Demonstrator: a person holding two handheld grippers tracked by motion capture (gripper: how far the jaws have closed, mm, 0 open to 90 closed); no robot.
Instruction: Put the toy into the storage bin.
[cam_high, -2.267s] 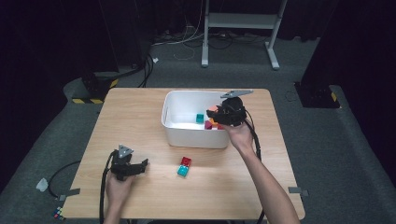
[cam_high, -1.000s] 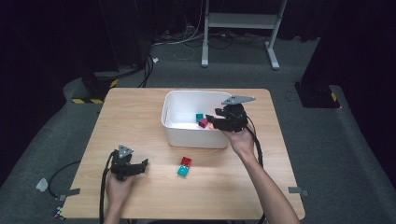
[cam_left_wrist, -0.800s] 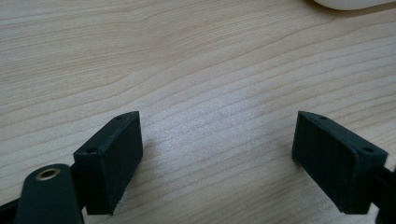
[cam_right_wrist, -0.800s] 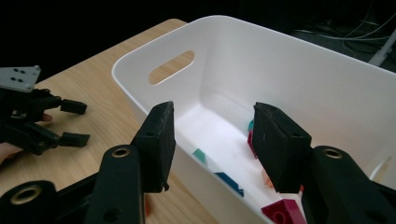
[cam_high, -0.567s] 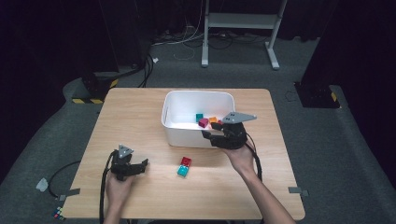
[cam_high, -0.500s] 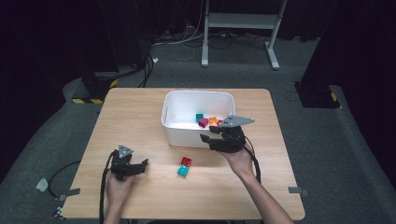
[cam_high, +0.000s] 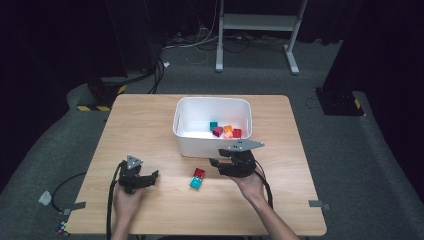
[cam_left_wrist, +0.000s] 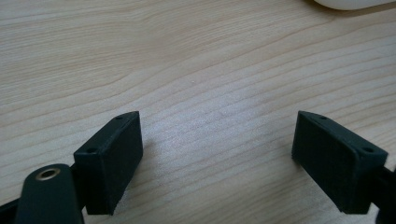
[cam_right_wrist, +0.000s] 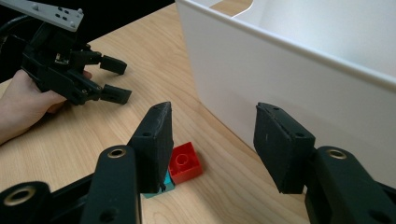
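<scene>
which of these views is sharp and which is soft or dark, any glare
High view: the table is lit, the room around it nearly black, small bricks soft. Left gripper view: wood grain crisp, a pale sheen between the open jaws of the left hand-held gripper. Right gripper view: the red brick is sharp, the white bin bright and almost featureless, near jaws slightly soft.

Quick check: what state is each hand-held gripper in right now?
Left hand-held gripper: open, nothing between the jaws.
Right hand-held gripper: open, empty, jaws just been opening.

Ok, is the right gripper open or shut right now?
Open: the right gripper has a bare gap between its jaws, above the red brick.
</scene>
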